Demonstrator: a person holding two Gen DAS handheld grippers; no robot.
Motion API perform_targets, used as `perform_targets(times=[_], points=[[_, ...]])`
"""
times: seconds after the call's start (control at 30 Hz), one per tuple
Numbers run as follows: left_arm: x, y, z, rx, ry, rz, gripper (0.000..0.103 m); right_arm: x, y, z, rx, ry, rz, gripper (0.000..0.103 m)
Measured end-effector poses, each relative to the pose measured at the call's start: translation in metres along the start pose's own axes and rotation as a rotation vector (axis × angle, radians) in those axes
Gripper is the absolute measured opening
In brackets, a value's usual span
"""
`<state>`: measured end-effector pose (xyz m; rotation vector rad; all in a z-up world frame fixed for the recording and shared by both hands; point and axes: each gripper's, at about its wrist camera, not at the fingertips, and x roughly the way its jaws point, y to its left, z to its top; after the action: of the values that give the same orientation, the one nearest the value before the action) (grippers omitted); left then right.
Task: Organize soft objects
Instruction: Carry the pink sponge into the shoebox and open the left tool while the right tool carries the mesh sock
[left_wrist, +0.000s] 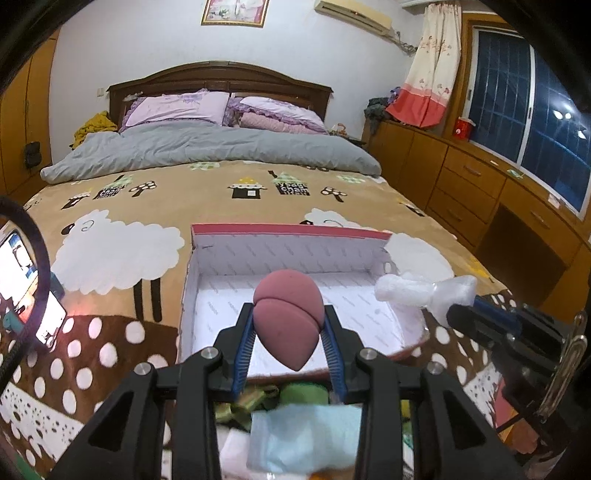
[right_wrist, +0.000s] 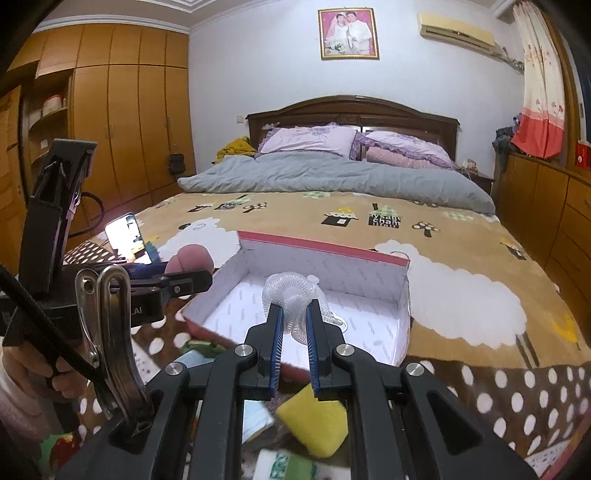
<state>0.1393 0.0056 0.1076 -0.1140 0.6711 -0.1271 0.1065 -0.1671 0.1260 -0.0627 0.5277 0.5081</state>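
Note:
My left gripper (left_wrist: 289, 325) is shut on a pink teardrop-shaped makeup sponge (left_wrist: 288, 314), held above the near edge of an open box (left_wrist: 280, 243) with a white lining and red rim that lies on the bed. My right gripper (right_wrist: 294, 317) is shut on a clear, ribbed, soft plastic piece (right_wrist: 291, 295), also over the box (right_wrist: 369, 273). In the left wrist view that piece (left_wrist: 424, 291) looks white and the right gripper (left_wrist: 458, 314) reaches in from the right. In the right wrist view the left gripper (right_wrist: 199, 277) holds the pink sponge (right_wrist: 192, 258) at the box's left corner.
A pile of soft items lies below the grippers: a yellow sponge (right_wrist: 314, 421), a pale blue cloth (left_wrist: 303, 435), green pieces (left_wrist: 303, 393). A lit phone (right_wrist: 127, 236) stands at the left on the patterned blanket (left_wrist: 110, 206). Wooden drawers (left_wrist: 469, 177) line the right.

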Motion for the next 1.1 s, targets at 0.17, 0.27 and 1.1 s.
perform_targets(times=[0.17,0.27,1.1], points=[[0.034,0.004,0.011,-0.003,0.030,0.014,0.037,0.028,-0.019,0.005,0.028,0.038,-0.001,0.013],[0.053,0.005,0.017,-0.003,0.049,0.022,0.037,0.045,-0.030,0.007,0.046,0.062,-0.001,0.013],[0.162,0.028,0.008,-0.050,0.201,0.068,0.037,0.138,-0.074,0.001,0.100,0.218,-0.027,0.014]])
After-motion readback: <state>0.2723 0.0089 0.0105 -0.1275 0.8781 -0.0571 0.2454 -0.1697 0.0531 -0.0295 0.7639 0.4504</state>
